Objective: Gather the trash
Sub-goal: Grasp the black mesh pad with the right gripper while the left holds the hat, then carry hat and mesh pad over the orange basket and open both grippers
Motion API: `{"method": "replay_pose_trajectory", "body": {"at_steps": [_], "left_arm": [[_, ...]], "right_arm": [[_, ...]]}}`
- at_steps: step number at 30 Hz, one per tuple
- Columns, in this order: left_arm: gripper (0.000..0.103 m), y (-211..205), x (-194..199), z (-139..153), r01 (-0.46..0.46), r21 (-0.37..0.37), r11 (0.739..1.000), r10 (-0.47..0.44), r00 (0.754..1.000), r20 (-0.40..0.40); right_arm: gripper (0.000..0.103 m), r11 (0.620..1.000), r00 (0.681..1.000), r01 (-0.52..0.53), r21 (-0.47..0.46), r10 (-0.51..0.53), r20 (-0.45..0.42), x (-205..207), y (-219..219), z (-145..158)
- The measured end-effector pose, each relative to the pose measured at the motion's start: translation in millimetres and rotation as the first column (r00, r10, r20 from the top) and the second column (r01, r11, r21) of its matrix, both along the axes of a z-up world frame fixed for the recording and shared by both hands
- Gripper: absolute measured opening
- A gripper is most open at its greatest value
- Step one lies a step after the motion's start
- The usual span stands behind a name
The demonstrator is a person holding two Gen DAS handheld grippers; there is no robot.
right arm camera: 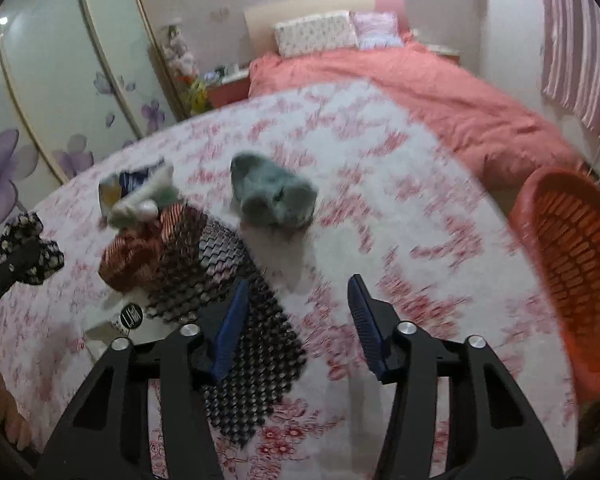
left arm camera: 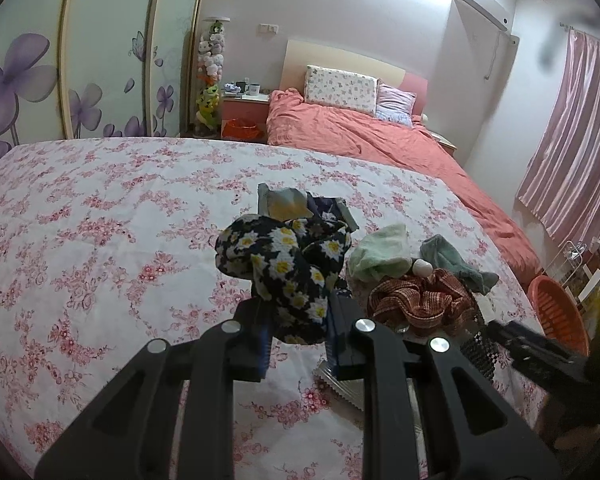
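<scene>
Left wrist view: the left gripper [left arm camera: 298, 320] pinched a bunched dark cloth [left arm camera: 288, 268] printed with white-and-yellow daisies, its fingers [left arm camera: 342, 328] pressed into the cloth's lower end, the bundle lifted above the bed [left arm camera: 100, 220]. Bed cover was white with a pink flower print. Behind the cloth lay a foil packet [left arm camera: 284, 202]. To the right lay a pale green towel [left arm camera: 380, 256], a grey-green towel [left arm camera: 456, 260] and a ruffled rust-striped cloth [left arm camera: 420, 300].

Right wrist view (blurred): the right gripper [right arm camera: 298, 312] had fingers [right arm camera: 366, 320] spread wide, gripping nothing, above the bed cover. A black mesh mat [right arm camera: 256, 344] lay under the left finger. The grey-green towel [right arm camera: 272, 196] lay ahead, apart from the fingertips. An orange lattice plastic basket [right arm camera: 572, 264] stood at the bed's right edge.
</scene>
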State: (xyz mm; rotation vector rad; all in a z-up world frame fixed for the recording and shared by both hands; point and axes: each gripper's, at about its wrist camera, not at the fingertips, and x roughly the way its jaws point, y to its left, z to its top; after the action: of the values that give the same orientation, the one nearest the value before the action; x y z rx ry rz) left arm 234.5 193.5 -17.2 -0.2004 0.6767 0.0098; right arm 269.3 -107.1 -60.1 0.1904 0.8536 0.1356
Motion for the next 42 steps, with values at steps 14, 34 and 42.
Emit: {"method": "replay_pose_trajectory", "body": {"at_steps": [14,34,42], "left_arm": [[0.022,-4,0,-3,0.007,0.005,1.000,-0.007,1.000,-0.010],[0.022,-42,-14,32,0.106,0.007,0.994,-0.106,0.993,0.058],[0.022,-88,-23,53,0.235,-0.018,0.972,-0.232,0.967,0.102]], "right_arm": [[0.007,0.985,0.991,-0.124,-0.124,0.129,0.034,-24,28,-6],[0.005,0.992,0.943,0.061,-0.110,-0.021,0.332,-66,-28,80],[0.005,0.984,0.908,0.151,-0.096,-0.099,0.407,-84,-58,97]]}}
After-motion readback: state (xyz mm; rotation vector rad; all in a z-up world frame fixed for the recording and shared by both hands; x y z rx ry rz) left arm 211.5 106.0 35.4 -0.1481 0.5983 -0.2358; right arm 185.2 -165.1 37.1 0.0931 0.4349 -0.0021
